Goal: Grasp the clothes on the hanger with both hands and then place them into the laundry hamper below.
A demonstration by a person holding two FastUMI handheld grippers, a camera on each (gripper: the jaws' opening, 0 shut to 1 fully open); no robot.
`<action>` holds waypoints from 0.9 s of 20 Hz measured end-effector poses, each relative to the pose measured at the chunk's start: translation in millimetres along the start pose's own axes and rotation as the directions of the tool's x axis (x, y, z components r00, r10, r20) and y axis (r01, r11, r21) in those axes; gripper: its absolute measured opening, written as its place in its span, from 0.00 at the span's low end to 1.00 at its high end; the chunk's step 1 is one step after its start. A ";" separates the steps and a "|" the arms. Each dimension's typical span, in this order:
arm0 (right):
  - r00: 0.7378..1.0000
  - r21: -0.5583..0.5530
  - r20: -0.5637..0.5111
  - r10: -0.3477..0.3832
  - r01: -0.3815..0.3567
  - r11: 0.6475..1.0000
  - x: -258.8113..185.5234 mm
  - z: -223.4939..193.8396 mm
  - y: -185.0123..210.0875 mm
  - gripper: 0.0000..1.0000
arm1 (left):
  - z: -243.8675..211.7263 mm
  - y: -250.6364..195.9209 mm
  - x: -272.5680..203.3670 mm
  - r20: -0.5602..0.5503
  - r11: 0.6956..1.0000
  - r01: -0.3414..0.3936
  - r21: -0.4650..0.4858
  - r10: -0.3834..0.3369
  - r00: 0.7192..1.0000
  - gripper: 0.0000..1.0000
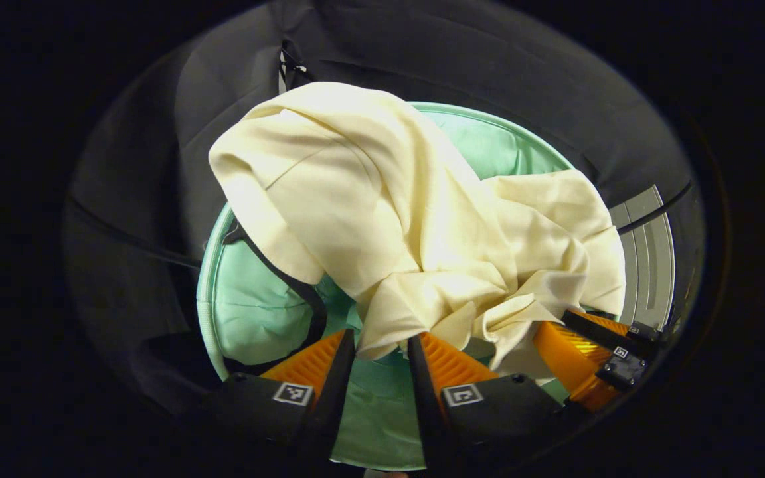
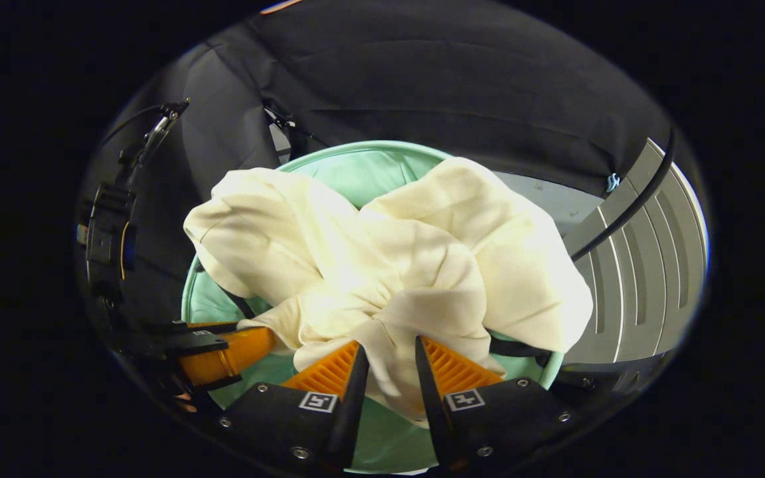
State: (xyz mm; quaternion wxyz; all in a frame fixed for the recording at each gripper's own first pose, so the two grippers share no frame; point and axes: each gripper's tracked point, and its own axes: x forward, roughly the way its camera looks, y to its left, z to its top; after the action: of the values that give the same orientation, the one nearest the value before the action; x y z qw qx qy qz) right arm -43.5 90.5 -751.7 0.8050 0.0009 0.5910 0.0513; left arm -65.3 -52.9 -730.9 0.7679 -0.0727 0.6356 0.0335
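A cream garment (image 1: 382, 219) lies bunched over the open mouth of the mint-green laundry hamper (image 1: 206, 279), and part of it hangs over the far rim. My left gripper (image 1: 382, 340) sits low over the hamper with a fold of the garment pinched between its tips. The right gripper's orange finger (image 1: 572, 362) touches the cloth at the lower right. In the right gripper view the garment (image 2: 389, 265) covers most of the hamper (image 2: 356, 149). There my right gripper (image 2: 389, 350) is shut on a thick fold that fills its gap. The left gripper's orange finger (image 2: 230, 355) meets the cloth at the left.
A grey ribbed panel (image 2: 635, 279) lies to the right of the hamper, with a black cable (image 2: 621, 219) running across it. A black strap handle (image 1: 289, 285) hangs on the hamper's inner wall. Black cloth wall stands behind the hamper.
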 end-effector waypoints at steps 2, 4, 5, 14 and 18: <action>1.000 -0.009 0.004 -0.008 0.008 1.000 -2.8 0.1 -1.1 0.55 | 0.0 -1.2 -7.3 0.000 1.000 0.000 -0.005 0.000 1.000 0.76; 1.000 -0.012 0.013 -0.011 0.012 1.000 -9.3 1.2 -2.7 0.66 | -1.7 2.3 -5.7 0.005 1.000 -0.008 -0.013 0.008 1.000 0.96; 1.000 -0.008 0.022 -0.013 0.013 1.000 -14.4 4.8 -3.3 0.74 | -0.3 3.5 -8.5 0.011 1.000 -0.018 -0.016 0.018 1.000 0.96; 0.995 0.026 0.099 -0.029 0.026 0.999 -53.1 27.0 -10.5 0.93 | 23.0 -5.7 -50.4 0.107 1.000 -0.008 0.006 0.007 0.994 0.99; 0.990 0.040 0.141 -0.027 0.021 0.999 -75.1 34.0 -9.6 0.94 | 32.6 -11.7 -70.5 0.157 1.000 -0.003 0.020 0.000 0.988 0.99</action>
State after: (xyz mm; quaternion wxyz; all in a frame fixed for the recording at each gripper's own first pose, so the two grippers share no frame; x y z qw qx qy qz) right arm -32.6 76.7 -670.7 0.8454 0.0129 0.5331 0.0300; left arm -45.3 -56.5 -655.0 0.8162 -0.0616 0.5735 0.0333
